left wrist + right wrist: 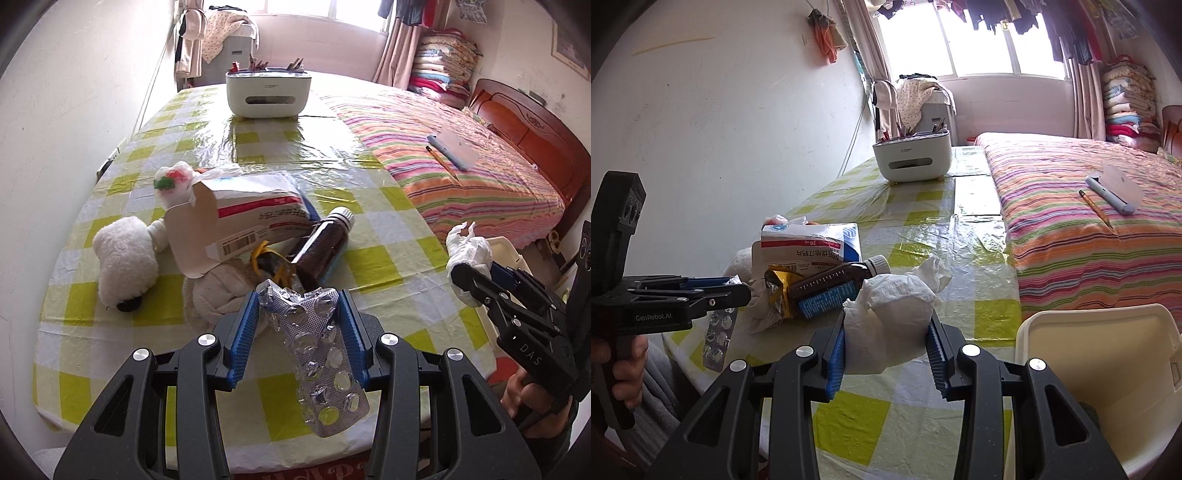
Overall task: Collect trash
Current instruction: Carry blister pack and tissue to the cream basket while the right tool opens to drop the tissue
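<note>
Left gripper (298, 306) clamps a crumpled blister pack (321, 354) above the table's (388, 240) near edge; right gripper (886, 332) squeezes a wadded tissue (890, 314) beside the cream bin (1108, 369). Just ahead lie a brown bottle (321, 251), medicine box (251, 218), gold wrapper (267, 260) and plush toy (123, 258).

glossy plastic tablecloth (258, 147) — crinkled silver foil blister pack (321, 347), soft crumpled white tissue (890, 317).

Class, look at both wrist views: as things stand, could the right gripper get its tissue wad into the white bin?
Probably yes. The right gripper holds the tissue wad, and the white bin stands open just to its right, with nothing visible between them.
</note>
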The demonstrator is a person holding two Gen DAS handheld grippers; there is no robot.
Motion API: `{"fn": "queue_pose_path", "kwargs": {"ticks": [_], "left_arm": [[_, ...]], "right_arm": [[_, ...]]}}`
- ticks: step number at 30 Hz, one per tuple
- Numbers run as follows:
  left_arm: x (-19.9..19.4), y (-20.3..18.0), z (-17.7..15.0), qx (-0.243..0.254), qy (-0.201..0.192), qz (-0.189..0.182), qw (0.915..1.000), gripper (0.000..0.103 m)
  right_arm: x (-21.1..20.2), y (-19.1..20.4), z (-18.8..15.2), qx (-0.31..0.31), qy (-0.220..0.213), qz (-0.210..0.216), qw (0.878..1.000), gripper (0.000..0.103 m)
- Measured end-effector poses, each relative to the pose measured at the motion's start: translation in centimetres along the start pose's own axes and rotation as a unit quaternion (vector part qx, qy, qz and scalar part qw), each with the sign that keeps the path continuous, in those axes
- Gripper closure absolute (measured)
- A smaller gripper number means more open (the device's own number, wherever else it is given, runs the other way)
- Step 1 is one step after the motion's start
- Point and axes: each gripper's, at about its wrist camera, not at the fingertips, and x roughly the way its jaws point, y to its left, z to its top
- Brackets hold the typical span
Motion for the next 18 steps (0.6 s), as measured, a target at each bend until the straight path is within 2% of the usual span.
{"fn": "queue_pose_path", "kwargs": {"ticks": [10, 18], "left_arm": [[0.6, -7.8, -0.4, 0.054, -0.003, -0.036, 0.9979, 0.060], [0.6, -12.3, -0.1, 0.092, -0.016, -0.051, 0.9943, 0.060]], "right_arm": [[-3.2, -2.6, -0.5, 0.024, -0.038, -0.038, 0.998, 0.066], [-5.2, -5.1, -1.2, 0.049, -0.058, -0.062, 0.995, 0.066]]}}
